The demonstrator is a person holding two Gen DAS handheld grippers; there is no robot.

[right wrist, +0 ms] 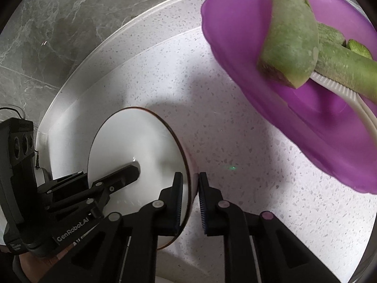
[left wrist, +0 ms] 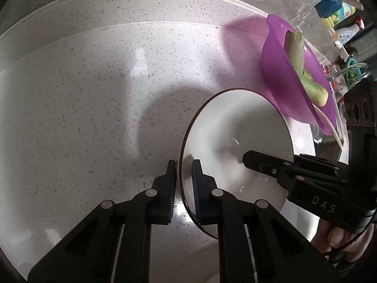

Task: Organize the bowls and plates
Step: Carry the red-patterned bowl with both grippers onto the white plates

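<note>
A white bowl [left wrist: 238, 127] with a thin dark rim rests on the speckled white counter [left wrist: 82, 94]. My left gripper [left wrist: 183, 165] is shut on the bowl's left rim, one pad inside the wall and one outside. In the right wrist view the same bowl [right wrist: 134, 139] shows with my right gripper [right wrist: 190, 175] shut on its opposite rim. Each camera also catches the other tool: the right gripper [left wrist: 278, 167] and the left gripper [right wrist: 103, 176], each with one finger reaching into the bowl.
A purple plastic bowl [right wrist: 235, 35] holding green vegetables [right wrist: 289, 35] and a white utensil [right wrist: 348, 99] stands close behind the white bowl. Bottles and containers [left wrist: 341, 7] crowd the far right. A grey marble wall [right wrist: 47, 23] backs the counter. A hand [left wrist: 341, 238] holds the right tool.
</note>
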